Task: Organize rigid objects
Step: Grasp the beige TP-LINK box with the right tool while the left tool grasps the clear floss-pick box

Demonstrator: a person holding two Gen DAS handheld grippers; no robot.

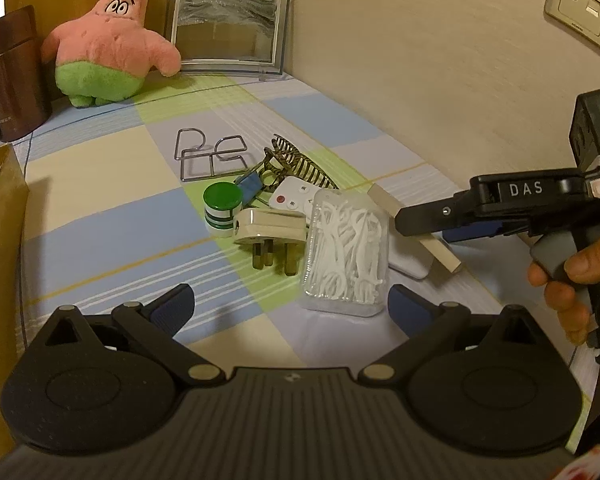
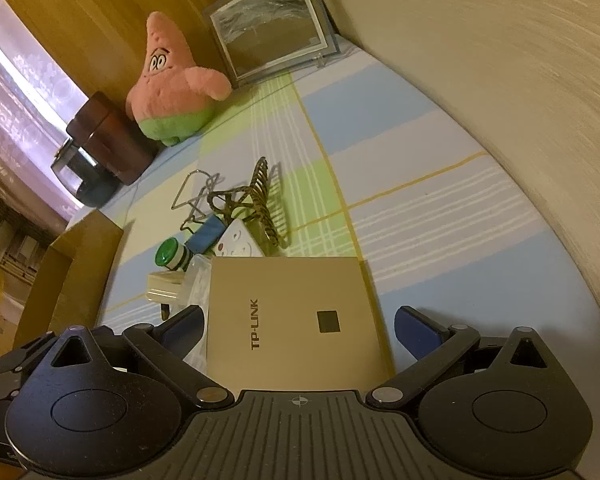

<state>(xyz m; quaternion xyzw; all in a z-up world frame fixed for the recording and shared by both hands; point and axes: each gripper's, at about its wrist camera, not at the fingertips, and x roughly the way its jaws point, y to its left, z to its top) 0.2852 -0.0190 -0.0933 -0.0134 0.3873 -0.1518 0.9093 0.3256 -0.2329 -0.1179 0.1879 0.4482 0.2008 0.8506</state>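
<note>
Risk lies in the right gripper (image 2: 298, 326) closing on the TP-Link box (image 2: 288, 316), which sits between its wide-open fingers (image 2: 414, 326): a skewed squeeze could shove the box into the floss case (image 1: 346, 248) just beside it, I judge. The left gripper (image 1: 290, 304) hovers near that case, fingers (image 1: 176, 306) spread wide, holding nothing. The plug (image 1: 270, 226) lies against the case's far side.

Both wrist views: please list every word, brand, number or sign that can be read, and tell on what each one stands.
"DAS": white letters on the side of the right claw.
"TP-LINK": dark letters on the flat gold device, between the open fingers.
White remote: button marks too small to read.
Wall socket plate: small print along its lower edge, too small to read.
Handwritten label behind "DAS": unreadable.
</note>
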